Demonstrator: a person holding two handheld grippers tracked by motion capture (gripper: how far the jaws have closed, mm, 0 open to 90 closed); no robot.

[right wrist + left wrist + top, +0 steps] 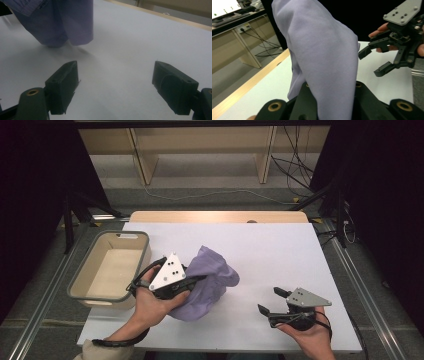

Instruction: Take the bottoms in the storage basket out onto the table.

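A lavender cloth (209, 280) is clamped between the closed jaws of the left gripper (192, 281), above the white table cover (270, 250), its lower folds hanging down to the surface. In the left gripper view the fabric (322, 55) is seen rising from between the black jaws. The right gripper (270, 301) is held well apart to the right, its jaws spread wide with nothing between them, just above the table. A beige bin (145, 251) is seen to the left of the cloth.
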